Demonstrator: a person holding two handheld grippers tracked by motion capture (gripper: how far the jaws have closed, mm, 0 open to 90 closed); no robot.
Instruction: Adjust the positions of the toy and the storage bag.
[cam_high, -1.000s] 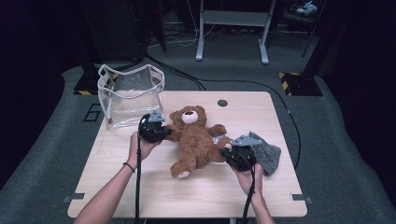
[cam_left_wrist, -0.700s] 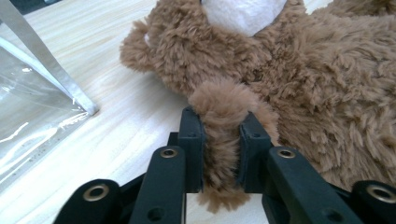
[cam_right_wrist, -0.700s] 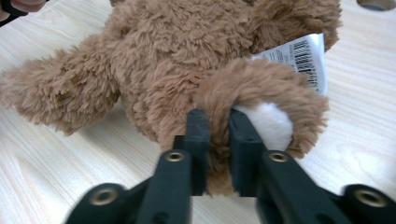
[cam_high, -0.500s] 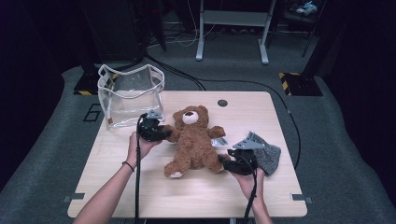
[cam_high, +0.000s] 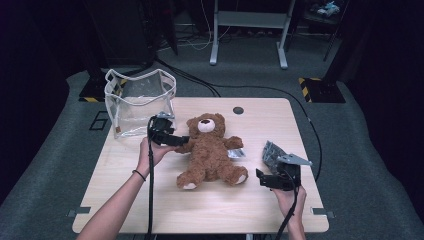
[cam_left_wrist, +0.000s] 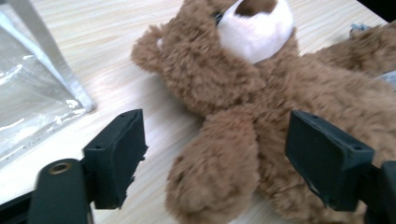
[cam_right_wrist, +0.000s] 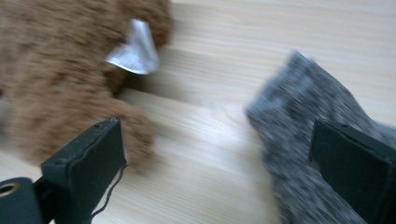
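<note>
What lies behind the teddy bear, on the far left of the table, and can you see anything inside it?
Behind the teddy bear stands a clear plastic bag with white trim, open at the top. Through its walls nothing shows inside; glare and creases blur its bottom, so a small flat item there cannot be excluded.

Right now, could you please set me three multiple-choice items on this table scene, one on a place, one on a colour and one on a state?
1. Where does the clear bag stand?
A. at the table's far left corner
B. at the near right corner
C. on the bear

2. What colour is the teddy bear?
A. white
B. brown
C. black

3. How does the left gripper stand?
A. shut on the cloth
B. shut on the bag
C. open about the bear's arm

Answers: 1 A, the high view shows it far left on the table. 2 B, its fur is brown with a pale muzzle. 3 C, the left gripper view shows both pads clear of the fur.
</note>
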